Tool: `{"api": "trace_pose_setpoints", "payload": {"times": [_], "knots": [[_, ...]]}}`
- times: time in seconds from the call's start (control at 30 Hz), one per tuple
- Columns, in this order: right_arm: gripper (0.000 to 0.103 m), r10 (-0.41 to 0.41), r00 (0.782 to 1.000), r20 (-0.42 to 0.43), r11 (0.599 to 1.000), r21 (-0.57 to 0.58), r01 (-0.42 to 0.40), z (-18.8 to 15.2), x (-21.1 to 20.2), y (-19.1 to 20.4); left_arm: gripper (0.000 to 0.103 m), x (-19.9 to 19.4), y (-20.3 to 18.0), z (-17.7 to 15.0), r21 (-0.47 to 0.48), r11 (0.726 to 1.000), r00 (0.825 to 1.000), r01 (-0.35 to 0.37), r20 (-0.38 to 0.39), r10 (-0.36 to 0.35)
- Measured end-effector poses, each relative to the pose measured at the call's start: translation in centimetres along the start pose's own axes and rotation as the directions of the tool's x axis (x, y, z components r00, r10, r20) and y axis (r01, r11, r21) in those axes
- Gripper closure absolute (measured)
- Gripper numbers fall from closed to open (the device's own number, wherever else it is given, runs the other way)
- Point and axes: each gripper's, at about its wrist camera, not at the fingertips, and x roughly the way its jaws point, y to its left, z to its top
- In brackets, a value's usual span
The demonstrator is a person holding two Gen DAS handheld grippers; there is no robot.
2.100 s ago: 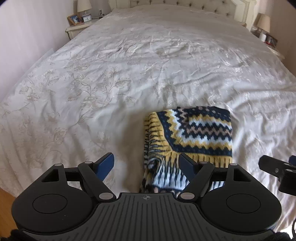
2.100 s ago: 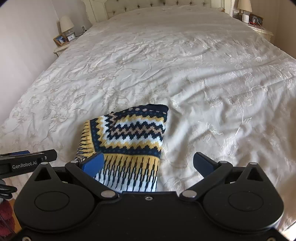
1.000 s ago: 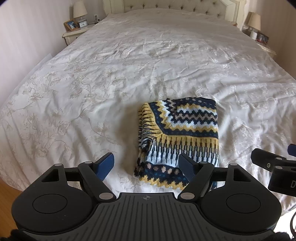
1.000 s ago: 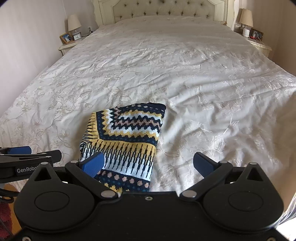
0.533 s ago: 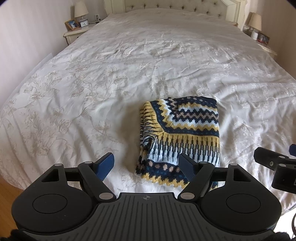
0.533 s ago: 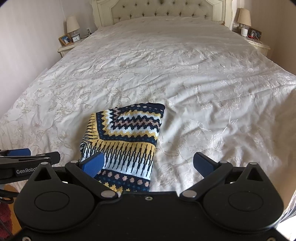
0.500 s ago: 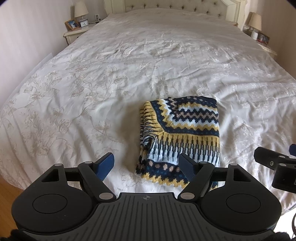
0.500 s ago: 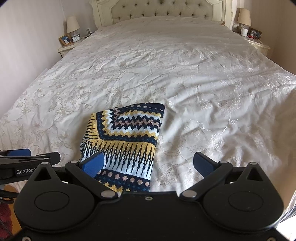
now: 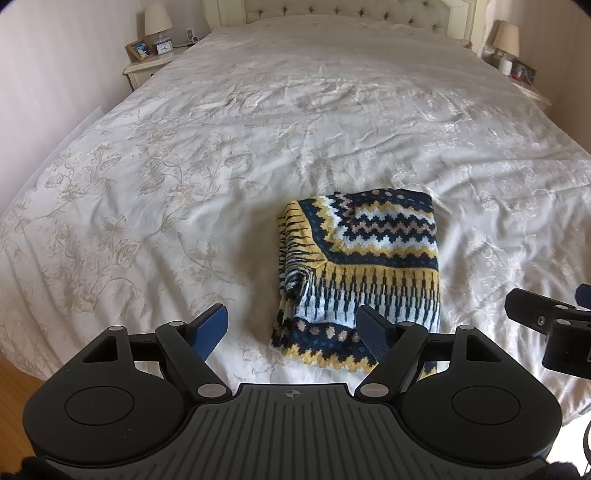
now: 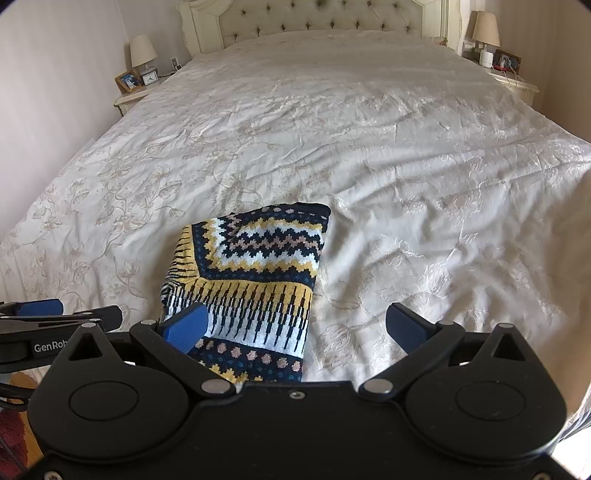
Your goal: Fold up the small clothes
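A small knitted garment (image 9: 364,266) with navy, yellow and white zigzag patterns lies folded into a neat rectangle on the white bedspread (image 9: 184,166) near the foot of the bed. It also shows in the right wrist view (image 10: 255,284). My left gripper (image 9: 293,326) is open and empty, held above the bed just short of the garment's near left corner. My right gripper (image 10: 295,326) is open and empty, above the garment's near right edge. Each gripper shows at the edge of the other's view.
The bed has a tufted headboard (image 10: 314,18). Nightstands with lamps stand at the far left (image 9: 147,62) and far right (image 10: 509,81). Wooden floor (image 9: 14,380) shows past the bed's near left corner. A wall runs along the left side.
Both grippers have drawn back and up from the garment, so more of the bed and the garment's near hem shows. The garment has not moved. Both grippers stayed open.
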Motion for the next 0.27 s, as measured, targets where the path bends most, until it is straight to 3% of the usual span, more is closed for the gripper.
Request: {"api": "trace_pose_setpoints", "payload": {"times": [0.27], "knots": [[0.001, -0.001, 1.0, -0.008, 1.0, 0.006, 0.001, 0.04, 0.37, 0.88, 0.027, 0.49, 0.52, 0.21, -0.007, 1.0, 1.0, -0.001, -0.006, 0.001]]}}
